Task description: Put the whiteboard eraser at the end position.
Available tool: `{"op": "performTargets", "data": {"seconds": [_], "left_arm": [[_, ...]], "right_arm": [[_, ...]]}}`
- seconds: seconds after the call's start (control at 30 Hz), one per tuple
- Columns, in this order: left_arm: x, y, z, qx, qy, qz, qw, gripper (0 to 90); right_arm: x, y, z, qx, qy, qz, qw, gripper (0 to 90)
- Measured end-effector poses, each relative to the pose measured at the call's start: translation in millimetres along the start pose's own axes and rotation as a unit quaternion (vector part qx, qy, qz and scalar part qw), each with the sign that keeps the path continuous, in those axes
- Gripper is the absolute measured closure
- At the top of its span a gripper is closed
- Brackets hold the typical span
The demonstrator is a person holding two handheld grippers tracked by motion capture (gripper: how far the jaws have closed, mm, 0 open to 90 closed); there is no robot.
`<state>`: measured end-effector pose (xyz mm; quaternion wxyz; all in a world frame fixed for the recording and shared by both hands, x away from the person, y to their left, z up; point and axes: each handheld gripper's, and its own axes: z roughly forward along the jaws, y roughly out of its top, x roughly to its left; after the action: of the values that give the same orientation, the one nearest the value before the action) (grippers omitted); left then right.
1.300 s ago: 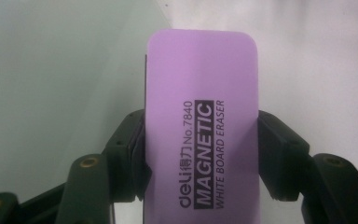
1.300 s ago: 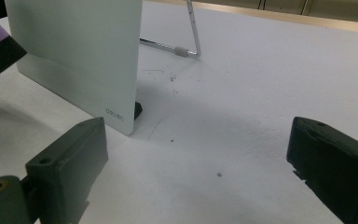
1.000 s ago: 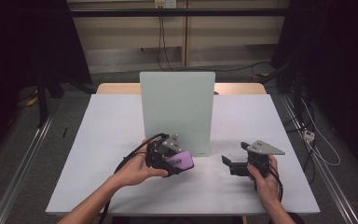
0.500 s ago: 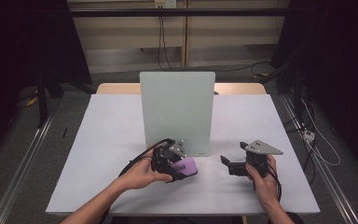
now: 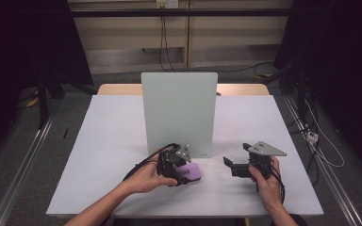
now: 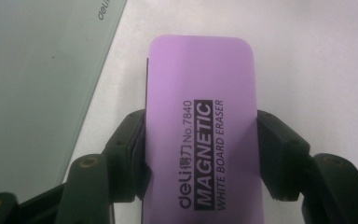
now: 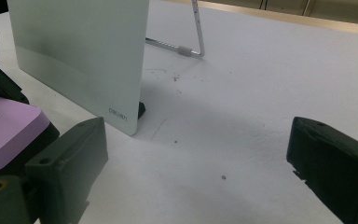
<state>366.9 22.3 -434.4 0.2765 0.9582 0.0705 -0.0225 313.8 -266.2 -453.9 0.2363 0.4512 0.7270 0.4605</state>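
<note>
White tabletop carries an upright glass board; left tool clamps a purple eraser by its long sides, low beside the board's front; right tool gapes wide, holding nothing.

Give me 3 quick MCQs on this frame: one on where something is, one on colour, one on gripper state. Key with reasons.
1. Where is the eraser?
A. behind the board
B. in front of the standing whiteboard, near its lower edge
C. at the table's far left corner

2. What colour is the eraser's top?
A. purple
B. yellow
C. green

3. How do the two grippers stand?
A. both open
B. left gripper open, right shut on the eraser
C. left shut on the eraser, right gripper open with nothing in it

Key: 1 B, the high view shows it just in front of the board's base. 2 A, the left gripper view shows a purple face with black print. 3 C, the left fingers press both long sides; the right gripper view shows bare table between its fingers.
</note>
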Motion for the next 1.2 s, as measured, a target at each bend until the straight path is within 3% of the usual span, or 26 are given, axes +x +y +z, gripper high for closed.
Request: {"op": "performTargets", "data": {"seconds": [0.43,0.53,0.7,1.0,1.07,1.2], "left_arm": [[2.6,-3.0,3.4,-0.007,-0.003,-0.013,0.9999,40.2],[0.4,-3.2,3.1,-0.009,0.005,0.0,0.9999,39.8],[0.6,-2.7,3.6,-0.021,0.005,-0.013,0.9997,33.9],[5.8,-4.2,-8.6,-0.046,0.016,-0.026,0.9985,12.0],[7.2,-4.7,-10.0,-0.061,0.008,-0.03,0.9976,11.0],[7.4,-3.8,-15.8,-0.074,0.017,-0.034,0.9965,7.9]], "right_arm": [[0.1,-0.1,0.2,0.0,0.001,0.001,1.0,5.2],[0.0,0.0,0.4,0.0,0.001,0.001,1.0,5.2],[-0.2,0.0,0.5,0.001,-0.001,0.002,1.0,5.3],[0.0,-0.1,0.4,0.001,0.0,0.001,1.0,5.2],[-0.1,0.0,0.6,0.0,0.0,0.001,1.0,5.2],[-0.1,0.0,0.4,0.0,0.0,0.001,1.0,5.2]]}}
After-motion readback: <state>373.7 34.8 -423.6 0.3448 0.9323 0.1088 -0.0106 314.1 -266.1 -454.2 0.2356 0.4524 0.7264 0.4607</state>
